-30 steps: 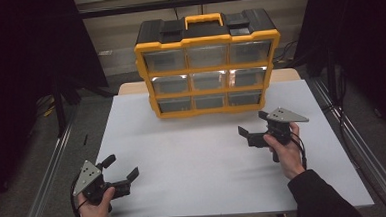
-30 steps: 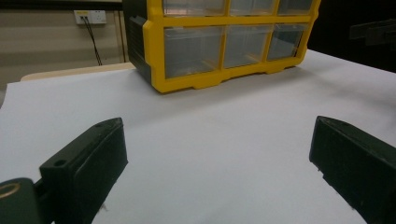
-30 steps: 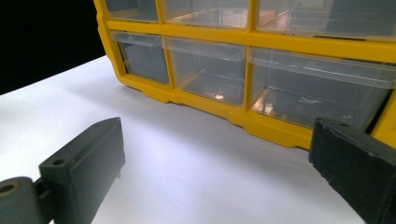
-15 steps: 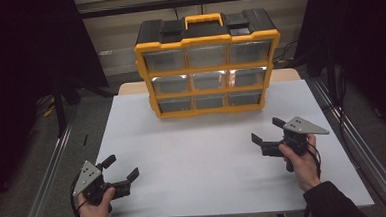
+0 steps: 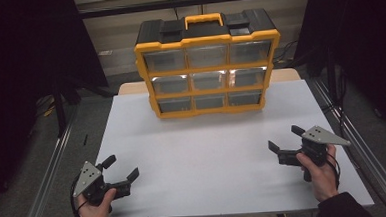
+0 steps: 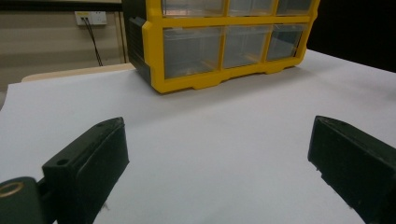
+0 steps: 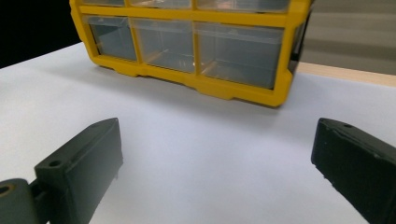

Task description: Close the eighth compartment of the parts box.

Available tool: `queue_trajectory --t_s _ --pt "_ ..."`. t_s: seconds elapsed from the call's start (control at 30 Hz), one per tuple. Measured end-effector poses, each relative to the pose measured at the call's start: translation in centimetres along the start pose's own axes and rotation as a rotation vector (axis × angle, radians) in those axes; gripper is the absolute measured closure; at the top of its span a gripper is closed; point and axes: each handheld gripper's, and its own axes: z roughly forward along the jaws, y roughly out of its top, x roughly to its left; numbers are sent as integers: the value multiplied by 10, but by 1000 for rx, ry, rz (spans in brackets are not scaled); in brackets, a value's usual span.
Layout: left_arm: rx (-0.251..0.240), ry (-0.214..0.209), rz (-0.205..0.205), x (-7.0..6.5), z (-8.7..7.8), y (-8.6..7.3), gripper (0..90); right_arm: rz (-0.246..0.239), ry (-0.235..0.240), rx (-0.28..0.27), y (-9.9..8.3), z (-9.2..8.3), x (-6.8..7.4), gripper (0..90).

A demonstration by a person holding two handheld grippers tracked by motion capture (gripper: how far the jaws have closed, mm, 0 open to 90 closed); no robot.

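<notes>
Stands upright in the upper centre of the high view: a yellow-and-black drawer organizer [image 5: 207, 67] with nine clear drawers in three rows and a yellow carry handle [image 5: 203, 21], at the far end of the white tabletop [image 5: 203, 153], all drawers apparently closed and contents too dim to tell. Hover low at the lower left and lower right of that frame, well apart from the cabinet: left gripper [image 5: 120, 168] and right gripper [image 5: 286, 142], both with jaws spread wide and holding nothing. Probably a rest or start pose, so best to bring one gripper squarely to a chosen drawer front, keep the jaws wide until they straddle the pull, and steady the cabinet with the other so it does not slide or tip.
</notes>
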Motion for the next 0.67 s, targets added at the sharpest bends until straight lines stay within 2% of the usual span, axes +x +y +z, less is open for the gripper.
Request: queue_trajectory --t_s 0.07,0.17,0.4,0.5,0.67 --pt "3 9 -1 1 0 0 47 17 -9 -5 -1 -6 0 18" --pt "9 11 -7 1 -1 0 47 -1 -18 -5 -2 -13 0 15" --pt "8 14 1 0 -1 0 47 2 -60 26 -12 -25 -6 20" --pt "12 20 -4 0 -3 0 46 17 -62 37 -15 -27 -9 19" --pt "12 20 -13 1 -3 0 46 15 -48 27 -14 -25 -8 18"
